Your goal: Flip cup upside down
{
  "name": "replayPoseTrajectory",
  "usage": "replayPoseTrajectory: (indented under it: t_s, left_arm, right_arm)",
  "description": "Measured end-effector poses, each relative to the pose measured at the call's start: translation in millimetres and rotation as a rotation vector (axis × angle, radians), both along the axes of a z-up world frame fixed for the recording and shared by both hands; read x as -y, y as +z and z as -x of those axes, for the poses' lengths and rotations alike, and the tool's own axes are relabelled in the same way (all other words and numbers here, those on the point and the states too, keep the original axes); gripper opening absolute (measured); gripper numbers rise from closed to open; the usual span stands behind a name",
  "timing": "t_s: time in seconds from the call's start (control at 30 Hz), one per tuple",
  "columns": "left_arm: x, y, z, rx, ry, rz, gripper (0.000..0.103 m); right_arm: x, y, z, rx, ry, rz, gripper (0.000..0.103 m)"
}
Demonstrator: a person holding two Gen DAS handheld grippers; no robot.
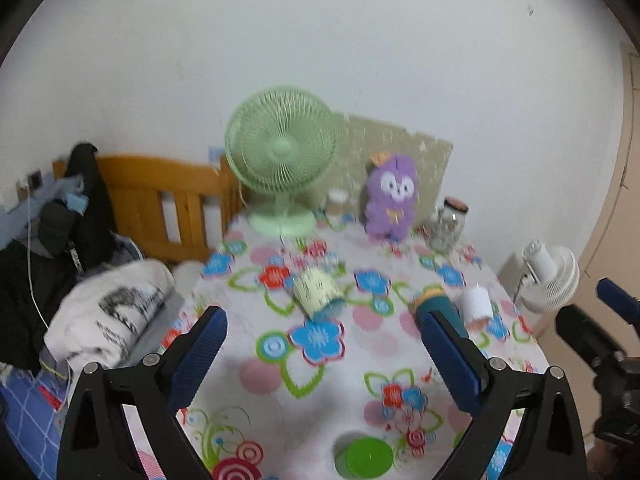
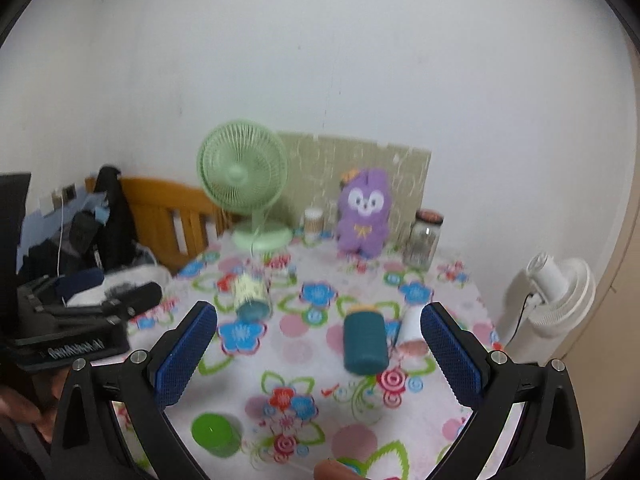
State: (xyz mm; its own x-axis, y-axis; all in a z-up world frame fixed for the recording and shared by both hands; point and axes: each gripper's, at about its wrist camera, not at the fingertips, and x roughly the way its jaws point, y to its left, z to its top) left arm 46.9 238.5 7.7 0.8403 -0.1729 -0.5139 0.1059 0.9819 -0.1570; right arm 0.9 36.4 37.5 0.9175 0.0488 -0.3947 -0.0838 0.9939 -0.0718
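Note:
Several cups sit on a flowered tablecloth [image 1: 328, 392]. A pale yellow cup with a blue rim [image 1: 316, 290] lies on its side at the table's middle; it also shows in the right wrist view [image 2: 250, 294]. A dark teal cup [image 2: 365, 340] lies on its side, partly hidden behind my left gripper's right finger [image 1: 438, 308]. A white cup [image 1: 476, 304] stands beside it. A green cup [image 1: 366, 458] stands near the front edge [image 2: 214, 432]. My left gripper [image 1: 324, 360] is open and empty above the table. My right gripper [image 2: 320, 356] is open and empty, the teal cup ahead between its fingers.
A green desk fan [image 1: 280, 160], a purple plush toy [image 1: 390, 200], a glass jar [image 1: 448, 224] and a small container [image 2: 314, 220] stand along the back by the wall. A bed with clothes [image 1: 108, 312] is left of the table. A white fan [image 2: 556, 300] stands at the right.

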Motion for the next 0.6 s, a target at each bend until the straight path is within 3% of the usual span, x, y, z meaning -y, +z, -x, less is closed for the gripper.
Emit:
replayPoseTrajectory:
  t_s: [0.1, 0.3, 0.6]
  left_arm:
    - [-3.2, 6.7, 7.6, 0.054, 0.026, 0.006, 0.102]
    - [2.5, 22.4, 30.3, 0.192, 0.036, -0.057, 0.103]
    - [3.2, 22.8, 33.2, 0.194, 0.022, -0.054, 0.103]
  right_arm:
    - [-3.1, 9.1, 10.3, 0.046, -0.02, 0.007, 0.103]
    - [-4.6, 17.7, 25.0, 0.083, -0.033, -0.011, 0.103]
    - [-7.9, 13.1, 26.4, 0.068, -0.051, 0.001, 0.103]
